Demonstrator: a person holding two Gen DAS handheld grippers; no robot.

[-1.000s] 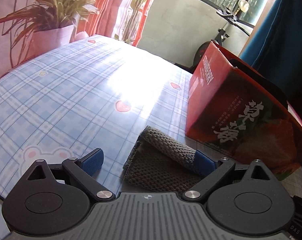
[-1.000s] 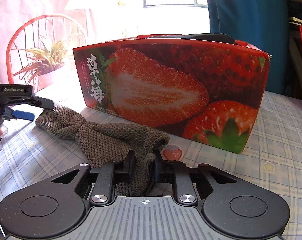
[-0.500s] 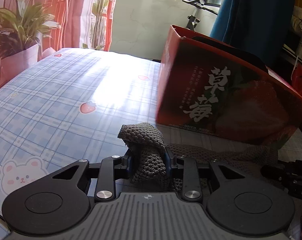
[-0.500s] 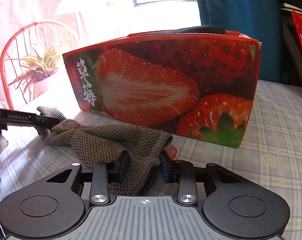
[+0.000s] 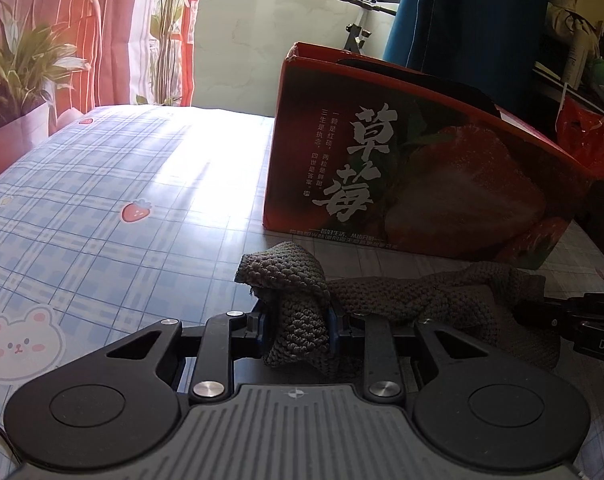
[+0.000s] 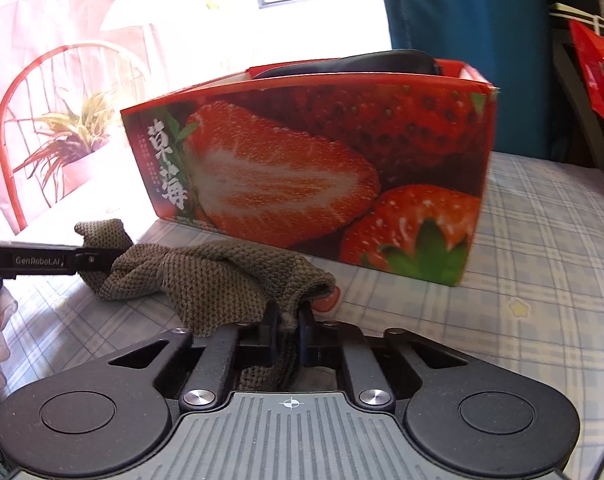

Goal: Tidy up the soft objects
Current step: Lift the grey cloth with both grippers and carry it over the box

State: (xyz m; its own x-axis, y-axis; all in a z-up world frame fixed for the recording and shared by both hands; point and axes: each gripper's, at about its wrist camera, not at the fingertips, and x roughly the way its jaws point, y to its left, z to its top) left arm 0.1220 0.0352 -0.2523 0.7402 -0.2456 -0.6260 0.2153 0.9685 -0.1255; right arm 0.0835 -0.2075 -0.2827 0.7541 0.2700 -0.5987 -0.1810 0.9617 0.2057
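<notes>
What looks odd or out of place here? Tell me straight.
The knitted cloth lies bunched and twisted on the table before the strawberry box, pinched at each end by a claw. Nothing spilled or damaged.

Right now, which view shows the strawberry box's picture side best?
The right wrist view: the strawberry box faces it, sunlit, whole printed side visible. The left wrist view shows that box obliquely and in shadow, lettering clear, fruit dim.

Dark thing in strawberry box mostly hidden behind wall; can't ID.
</notes>
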